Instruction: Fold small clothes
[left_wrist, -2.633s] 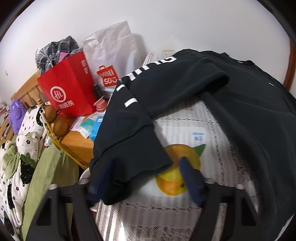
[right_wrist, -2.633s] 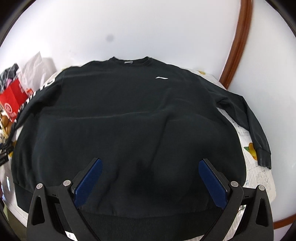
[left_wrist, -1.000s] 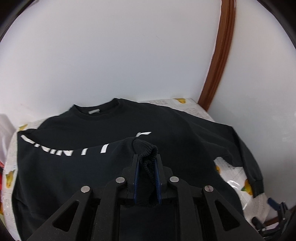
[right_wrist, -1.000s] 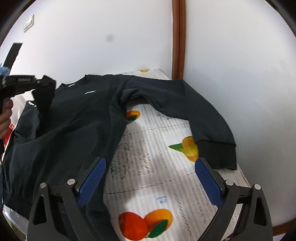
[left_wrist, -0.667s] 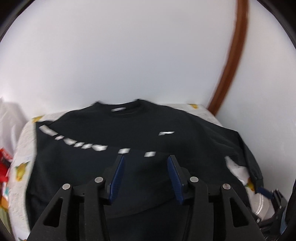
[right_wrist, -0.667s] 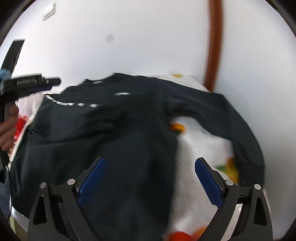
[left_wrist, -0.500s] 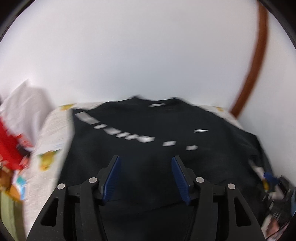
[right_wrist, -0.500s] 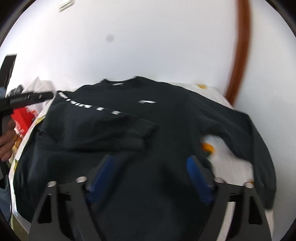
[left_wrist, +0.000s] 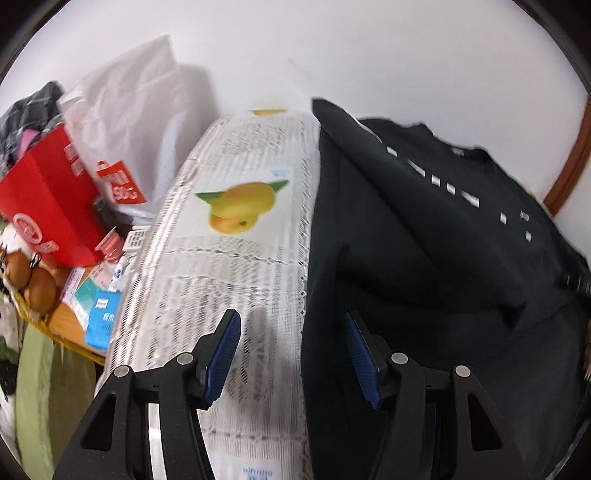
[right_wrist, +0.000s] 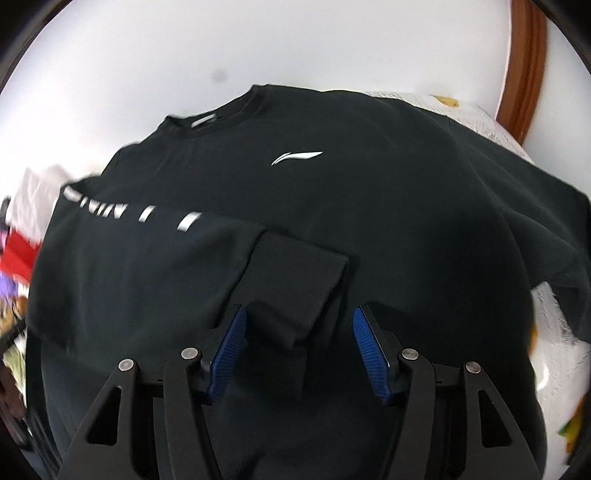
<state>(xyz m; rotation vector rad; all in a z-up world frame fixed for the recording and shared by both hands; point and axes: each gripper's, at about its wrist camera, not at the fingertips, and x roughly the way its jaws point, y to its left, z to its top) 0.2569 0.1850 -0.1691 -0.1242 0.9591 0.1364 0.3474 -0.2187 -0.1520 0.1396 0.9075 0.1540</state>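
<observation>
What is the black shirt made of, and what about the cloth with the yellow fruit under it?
The black sweatshirt looks like soft, matte knit fabric, probably cotton fleece: it creases gently, and the folded sleeve's cuff seems ribbed. The table cover looks like shiny plastic printed with lace patterns and fruit, judging by its glossy sheen, though motion blur leaves that uncertain.

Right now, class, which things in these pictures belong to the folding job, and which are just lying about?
Belong to the job:
black sweatshirt, one sleeve folded across its front
left gripper, open
right gripper, open
fruit-print tablecloth underneath

Just lying about:
red paper bag
white plastic bag
small boxes
</observation>
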